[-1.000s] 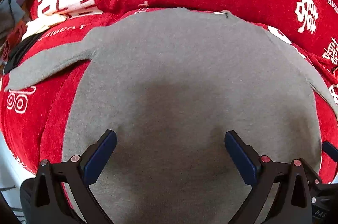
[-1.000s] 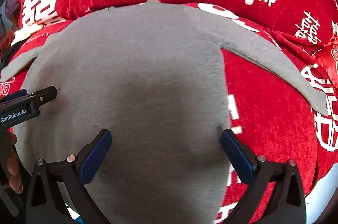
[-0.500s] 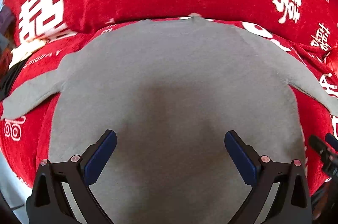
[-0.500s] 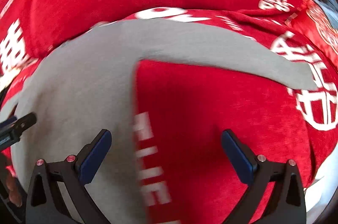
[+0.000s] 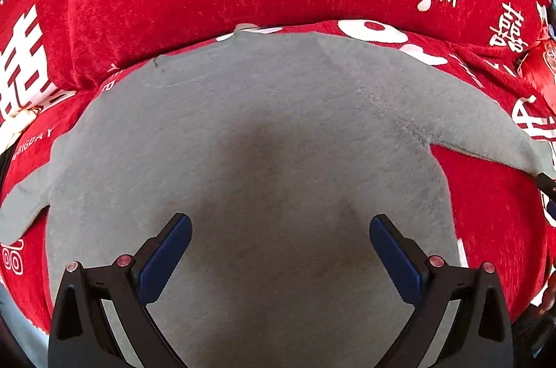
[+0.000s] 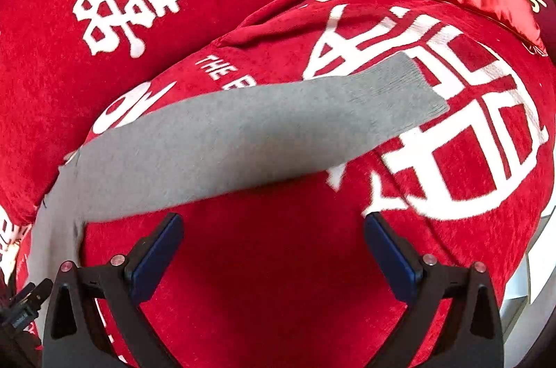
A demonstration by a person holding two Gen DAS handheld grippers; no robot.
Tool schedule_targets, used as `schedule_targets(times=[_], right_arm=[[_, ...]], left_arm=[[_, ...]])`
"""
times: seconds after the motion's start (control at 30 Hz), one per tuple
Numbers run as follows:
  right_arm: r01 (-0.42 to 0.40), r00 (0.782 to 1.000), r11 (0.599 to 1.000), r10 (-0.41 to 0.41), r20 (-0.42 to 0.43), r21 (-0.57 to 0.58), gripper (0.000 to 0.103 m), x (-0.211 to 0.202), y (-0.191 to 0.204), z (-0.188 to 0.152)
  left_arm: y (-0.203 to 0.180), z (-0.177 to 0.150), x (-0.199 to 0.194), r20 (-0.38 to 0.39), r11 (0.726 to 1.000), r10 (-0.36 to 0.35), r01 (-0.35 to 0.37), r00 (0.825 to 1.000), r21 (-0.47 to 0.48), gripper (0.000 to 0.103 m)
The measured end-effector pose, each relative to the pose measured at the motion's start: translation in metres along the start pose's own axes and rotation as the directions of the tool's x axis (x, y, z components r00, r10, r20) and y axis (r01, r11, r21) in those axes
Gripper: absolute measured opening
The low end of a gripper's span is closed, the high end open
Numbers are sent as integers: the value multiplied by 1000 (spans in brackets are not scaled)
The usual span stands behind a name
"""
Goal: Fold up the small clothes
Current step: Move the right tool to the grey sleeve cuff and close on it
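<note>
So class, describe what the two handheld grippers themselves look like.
Both match. The left gripper and right gripper each have two black angled fingers faced with dark blue pads, and small red round fasteners on the black frame. No cables or sleeves show.

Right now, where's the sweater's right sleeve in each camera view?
Left wrist: the right sleeve runs off toward the right edge, past the sweater body.
Right wrist: it crosses the middle, with the ribbed cuff at upper right.
Shared landmark: the red cover with white characters.
</note>
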State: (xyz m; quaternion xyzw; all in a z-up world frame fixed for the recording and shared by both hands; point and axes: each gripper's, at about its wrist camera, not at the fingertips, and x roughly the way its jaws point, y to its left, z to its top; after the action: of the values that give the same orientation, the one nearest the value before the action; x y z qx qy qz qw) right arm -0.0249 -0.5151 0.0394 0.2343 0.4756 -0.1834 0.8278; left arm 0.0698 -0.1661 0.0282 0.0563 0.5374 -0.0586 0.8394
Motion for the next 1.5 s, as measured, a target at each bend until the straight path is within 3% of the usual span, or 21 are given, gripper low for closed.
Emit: schedule_targets(times=[0.27, 0.37, 0.7, 0.97, 1.27, 1.37, 1.43, 1.5], right_arm=[[1, 1000, 984, 2, 17, -178, 103, -2, 42, -9], [16, 1000, 981, -12, 18, -196, 103, -1, 46, -8], [17, 1000, 999, -17, 13, -30, 103, 0, -17, 14], [-140, 990, 977, 140, 14, 158, 92, 18, -69, 33], [-204, 979, 953, 196, 56, 226, 85, 44, -76, 53], [-234, 972, 946, 222, 77, 224, 69, 50, -74, 61], [-249, 968, 945, 240, 68, 211, 44, 57, -72, 66], [-240, 971, 952, 234, 52, 191, 27, 63, -68, 71]], left_arm=[[-9, 7, 6, -11, 1000, 17, -17, 1000, 9, 102], [-12, 13, 4, -4, 1000, 13, -13, 1000, 7, 102], [-32, 35, 10, 5, 1000, 1, -1, 1000, 29, 102], [-57, 55, 26, 0, 999, 4, -4, 1000, 43, 102], [-63, 73, 41, -11, 1000, -13, 13, 1000, 10, 102], [-52, 77, 43, -10, 999, -26, 26, 1000, -47, 102], [-45, 80, 46, -14, 996, -29, 28, 999, -86, 102], [-43, 83, 51, -27, 995, -28, 25, 999, -101, 102]])
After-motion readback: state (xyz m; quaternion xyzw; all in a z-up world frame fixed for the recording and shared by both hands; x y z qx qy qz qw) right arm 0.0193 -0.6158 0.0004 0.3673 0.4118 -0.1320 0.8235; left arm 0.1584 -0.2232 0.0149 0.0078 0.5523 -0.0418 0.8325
